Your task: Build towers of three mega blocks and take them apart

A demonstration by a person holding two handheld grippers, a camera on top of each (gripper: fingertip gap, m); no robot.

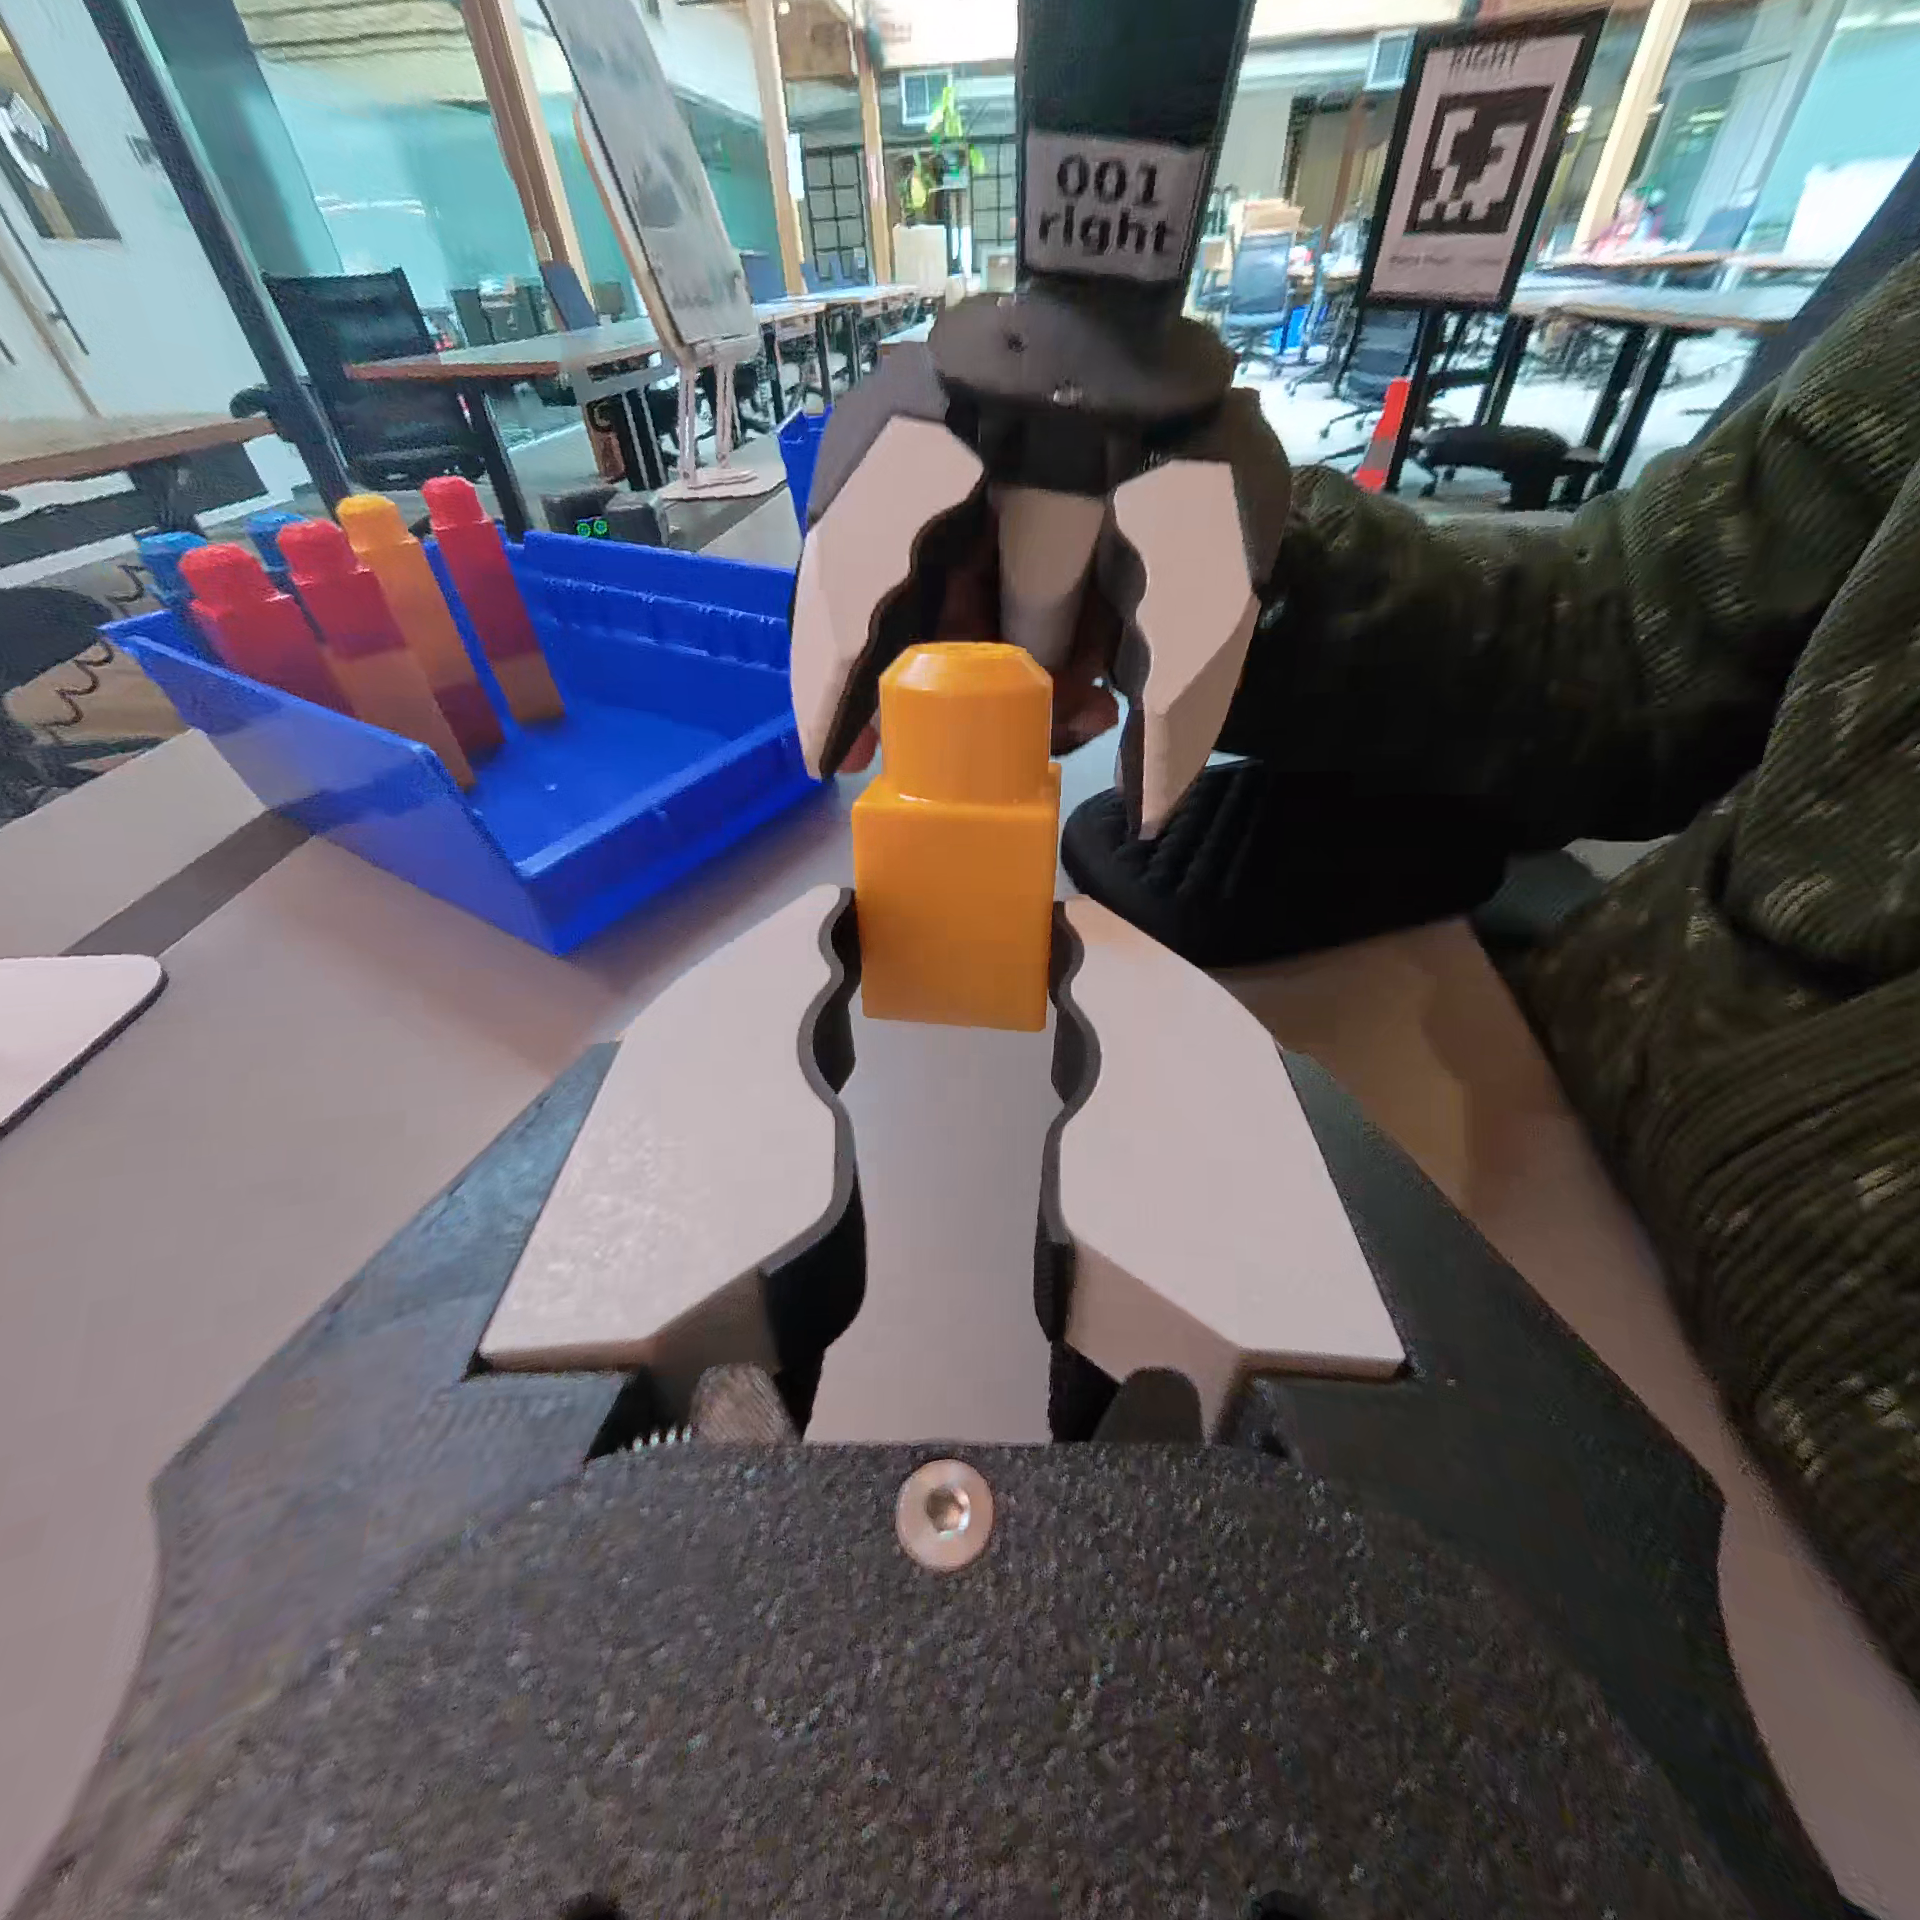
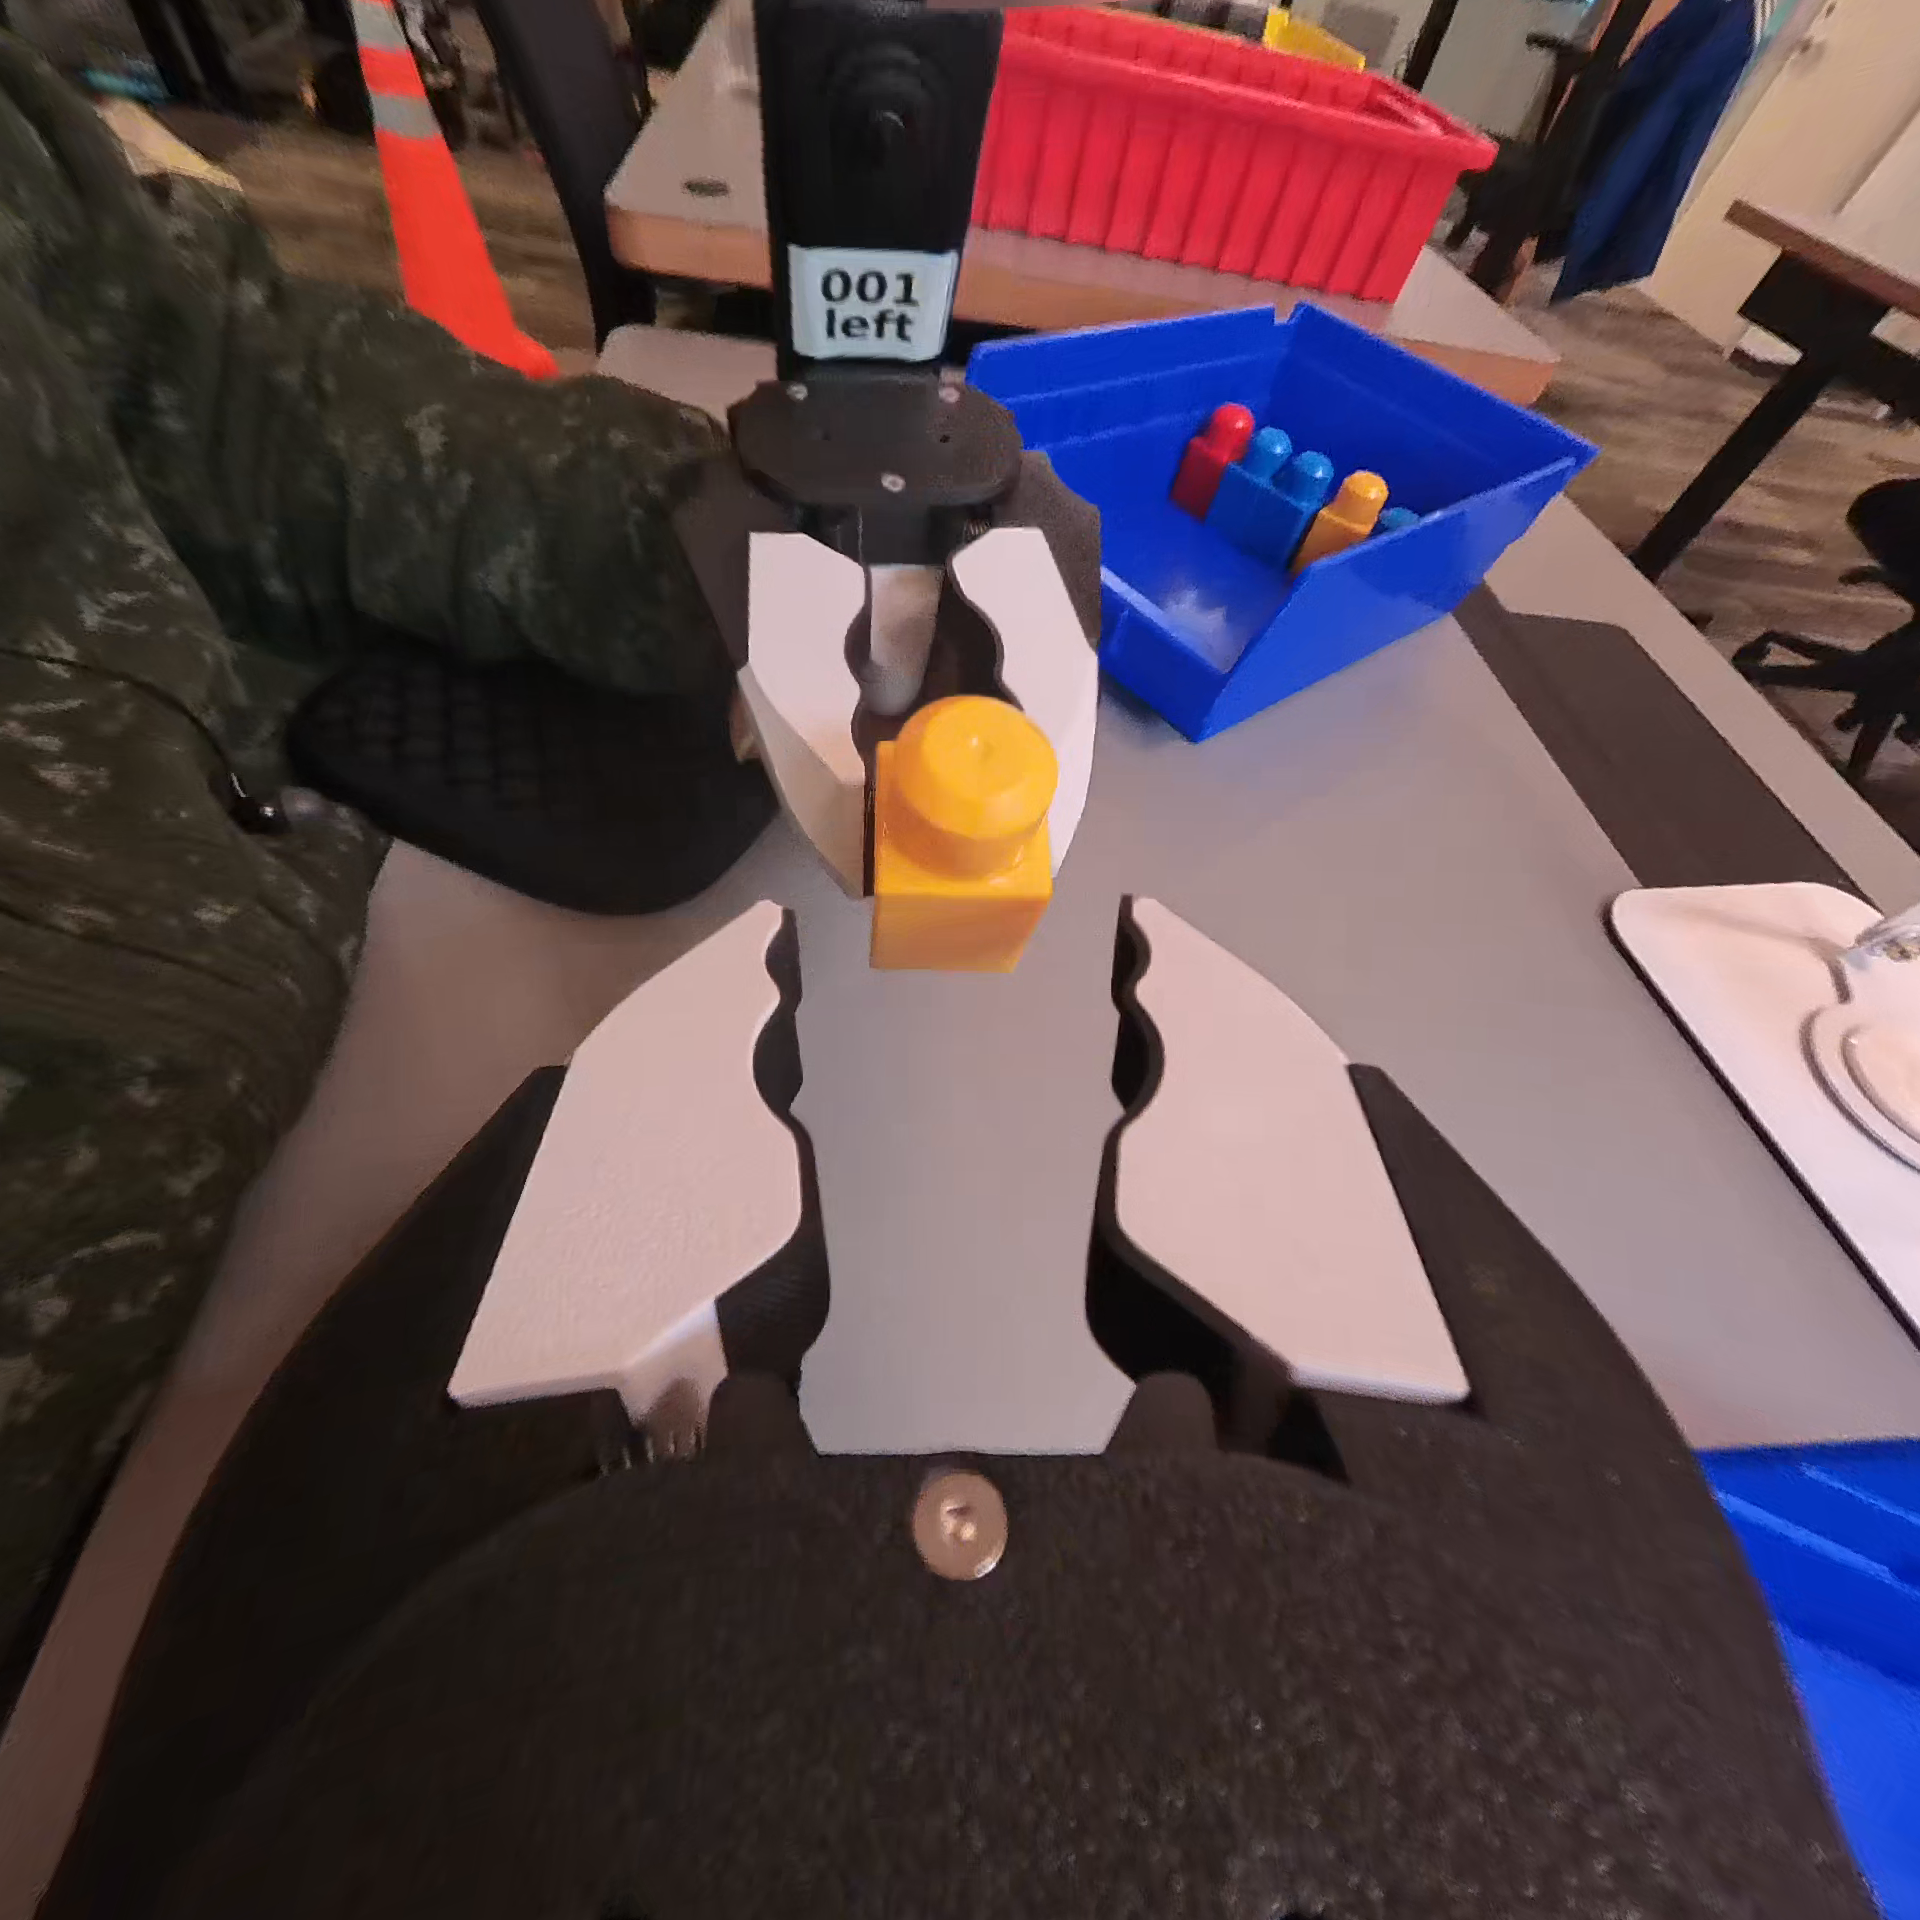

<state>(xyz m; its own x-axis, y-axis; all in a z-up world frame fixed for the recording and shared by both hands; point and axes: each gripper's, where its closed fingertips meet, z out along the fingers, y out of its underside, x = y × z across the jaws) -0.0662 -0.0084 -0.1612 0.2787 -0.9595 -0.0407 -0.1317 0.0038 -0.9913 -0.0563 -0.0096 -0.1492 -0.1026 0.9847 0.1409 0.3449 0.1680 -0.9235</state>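
Observation:
An orange mega block [image 1: 956, 831] stands upright, stud up, just above the grey table [image 1: 312, 1091]. My left gripper [image 1: 951, 914] is shut on its lower body. My right gripper [image 1: 992, 800] faces it, open, with its fingertips on either side of the block's stud and apart from it. In the right wrist view my right gripper [image 2: 956, 920] is open and empty, with the orange block [image 2: 961, 831] just beyond its tips, held by the left gripper [image 2: 956, 862]. Several red and orange towers [image 1: 416, 623] stand in a blue bin [image 1: 343, 790].
Another blue bin [image 2: 1455, 582] at the far right holds loose red, blue and orange blocks [image 2: 1268, 499]. A blue bin corner [image 2: 1818, 1558] sits near right. A white mat [image 2: 1766, 1039] lies at the table's edge. A person's green sleeves [image 1: 1714, 831] flank the grippers. A red bin [image 2: 1195, 156] stands behind. My two grippers' fingertips are within a few centimetres of each other.

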